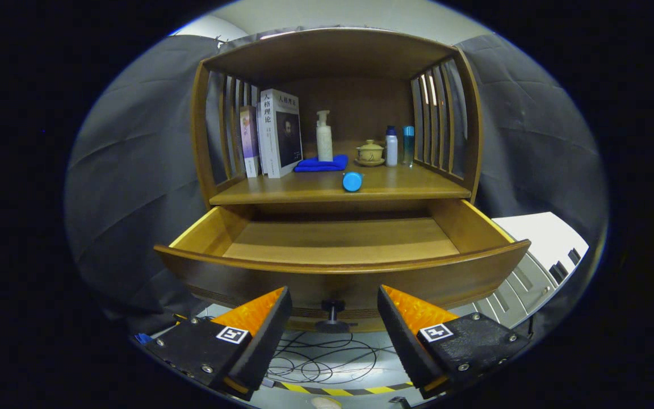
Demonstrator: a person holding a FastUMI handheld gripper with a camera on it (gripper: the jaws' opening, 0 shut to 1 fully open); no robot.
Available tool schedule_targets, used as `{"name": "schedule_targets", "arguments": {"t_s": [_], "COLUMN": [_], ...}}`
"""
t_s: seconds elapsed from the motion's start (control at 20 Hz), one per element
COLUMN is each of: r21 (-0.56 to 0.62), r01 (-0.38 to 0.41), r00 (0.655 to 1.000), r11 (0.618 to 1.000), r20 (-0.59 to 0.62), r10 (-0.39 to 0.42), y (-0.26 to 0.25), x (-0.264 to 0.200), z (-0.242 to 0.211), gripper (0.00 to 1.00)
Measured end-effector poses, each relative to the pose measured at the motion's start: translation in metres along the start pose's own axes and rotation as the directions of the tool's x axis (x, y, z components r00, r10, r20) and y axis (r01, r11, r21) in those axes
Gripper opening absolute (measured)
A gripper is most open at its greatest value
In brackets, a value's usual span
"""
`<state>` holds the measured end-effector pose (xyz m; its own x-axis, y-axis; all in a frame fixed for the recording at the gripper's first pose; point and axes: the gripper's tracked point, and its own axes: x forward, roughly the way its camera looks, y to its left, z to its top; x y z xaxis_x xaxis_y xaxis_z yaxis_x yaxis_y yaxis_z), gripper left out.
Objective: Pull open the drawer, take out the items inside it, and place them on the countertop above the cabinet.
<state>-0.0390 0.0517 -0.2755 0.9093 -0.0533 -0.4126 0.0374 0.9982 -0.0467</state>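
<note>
Gripper (334,304): held low, just short of the drawer front; jaws spread wide, nothing between them.
Fingers (259,318): parted to either side of the drawer's knob, touching neither it nor the wood.
Knob (332,315): dark, stalked, hung under the middle of the drawer front, right in the gap between the fingers.
Cables (327,358): looped loosely on the pale floor below the drawer, with a yellow-and-black striped tape (332,391) nearer still.
Drawer (338,272): pulled well out of the cabinet, curved front facing the fingers, wooden bottom bare to the back wall.
Countertop (406,184): lay directly above and behind the drawer, forming the floor of the open shelf.
Blue-capped item (353,181): lay on its side near the countertop's front edge, above the drawer's middle, round end toward the gripper.
Blue cloth (321,165): folded flat, behind the blue-capped item.
Pump bottle (324,137): stood upright at the back of the cloth; whether on it or just behind it, hard to call.
Books (273,133): stood upright far over the drawer's left half, leaning toward the slatted side.
Lidded cup (370,152): sat on a saucer, back over the drawer's right half.
Two small bottles (392,146): upright just beyond the cup, close to the right slats.
Cabinet (332,51): wooden, slatted sides, curved top, dark cloth behind.
</note>
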Motion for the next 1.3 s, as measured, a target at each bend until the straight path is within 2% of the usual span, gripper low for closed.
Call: {"name": "schedule_targets", "arguments": {"t_s": [0.3,0.4,0.7,1.3], "r21": [0.065,0.090,0.054,0.092], "r01": [0.052,0.032,0.028,0.012], "r00": [0.999,0.999,1.000,0.999], "r11": [0.997,0.995,0.998,0.996], "r20": [-0.014,-0.033,-0.008,-0.032], "r10": [-0.051,-0.029,-0.028,-0.009], "y": [-0.008,-0.001,-0.007,-0.009], "x": [0.020,0.020,0.033,0.102], "z": [-0.005,-0.010,0.009,0.032], "gripper": [0.94,0.94,0.94,0.95]}}
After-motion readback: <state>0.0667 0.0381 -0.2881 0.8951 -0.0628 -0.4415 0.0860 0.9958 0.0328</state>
